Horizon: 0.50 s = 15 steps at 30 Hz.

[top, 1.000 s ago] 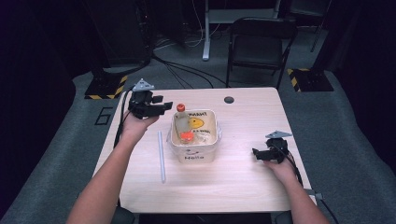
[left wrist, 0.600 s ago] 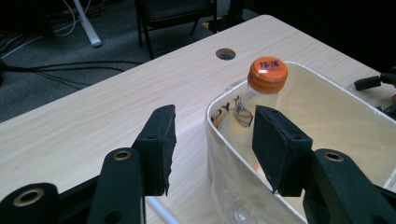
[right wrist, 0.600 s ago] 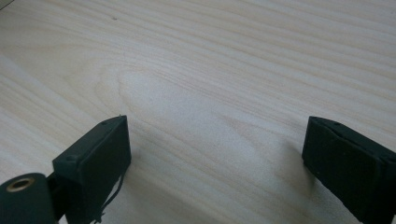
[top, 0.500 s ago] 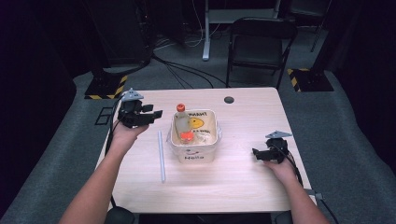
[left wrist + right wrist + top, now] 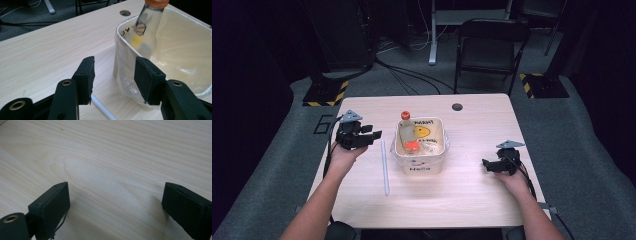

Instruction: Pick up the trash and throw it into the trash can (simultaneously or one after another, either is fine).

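Tub (image 5: 419,162) first: the white container marked with a yellow shape and dark lettering sits near the middle of the tabletop (image 5: 472,195), and every place below is given from it. A clear bottle with an orange cap (image 5: 405,116) leans against the tub's far-left corner, its body reaching down inside; something small and orange (image 5: 411,145) lies on the tub's floor, though from above you can't quite tell what it is. A thin white rod (image 5: 384,167) lies flat just left of the tub, running roughly along its left wall.

Your left gripper (image 5: 373,136) hangs left of the tub, aimed at its near-left corner. Its fingers (image 5: 86,75) have just been closing in but stand well apart, with nothing pressed between them; one sits in front of the tub's wall, the rod passing beneath.

Your right gripper (image 5: 485,164) rests well to the right of the tub, fingers (image 5: 53,202) spread wide over bare wood, holding nothing.
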Motion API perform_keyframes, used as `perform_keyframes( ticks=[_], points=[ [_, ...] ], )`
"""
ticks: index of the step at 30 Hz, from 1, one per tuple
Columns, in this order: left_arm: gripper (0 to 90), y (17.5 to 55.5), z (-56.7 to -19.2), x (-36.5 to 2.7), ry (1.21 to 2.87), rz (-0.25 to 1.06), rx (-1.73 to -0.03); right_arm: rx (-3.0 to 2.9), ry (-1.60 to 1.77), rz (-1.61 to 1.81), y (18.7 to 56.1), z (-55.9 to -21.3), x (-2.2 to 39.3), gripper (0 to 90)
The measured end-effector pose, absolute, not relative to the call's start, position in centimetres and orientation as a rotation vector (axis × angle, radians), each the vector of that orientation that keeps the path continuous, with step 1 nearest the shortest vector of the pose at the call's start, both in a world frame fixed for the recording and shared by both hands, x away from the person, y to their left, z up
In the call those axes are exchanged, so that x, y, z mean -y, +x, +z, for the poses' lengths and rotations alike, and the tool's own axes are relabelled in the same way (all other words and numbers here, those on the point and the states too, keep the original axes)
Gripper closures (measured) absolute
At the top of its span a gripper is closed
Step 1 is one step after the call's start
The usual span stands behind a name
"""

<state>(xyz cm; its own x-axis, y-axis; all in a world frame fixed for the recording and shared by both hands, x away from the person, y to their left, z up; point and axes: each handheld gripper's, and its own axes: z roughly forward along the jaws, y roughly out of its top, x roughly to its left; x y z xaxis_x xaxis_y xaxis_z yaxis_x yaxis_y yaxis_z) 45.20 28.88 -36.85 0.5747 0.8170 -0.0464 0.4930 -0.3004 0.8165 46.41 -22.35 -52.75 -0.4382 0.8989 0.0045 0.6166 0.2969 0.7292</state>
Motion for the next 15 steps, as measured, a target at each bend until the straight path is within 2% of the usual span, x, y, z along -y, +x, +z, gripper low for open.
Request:
perform_keyframes(
  ticks=[15],
  points=[
    [52.3,43.4,-40.7,-30.2,1.988,0.475,-1.105,-2.165,1.354,0.940,46.4,-52.7,22.3,7.2]
  ],
)
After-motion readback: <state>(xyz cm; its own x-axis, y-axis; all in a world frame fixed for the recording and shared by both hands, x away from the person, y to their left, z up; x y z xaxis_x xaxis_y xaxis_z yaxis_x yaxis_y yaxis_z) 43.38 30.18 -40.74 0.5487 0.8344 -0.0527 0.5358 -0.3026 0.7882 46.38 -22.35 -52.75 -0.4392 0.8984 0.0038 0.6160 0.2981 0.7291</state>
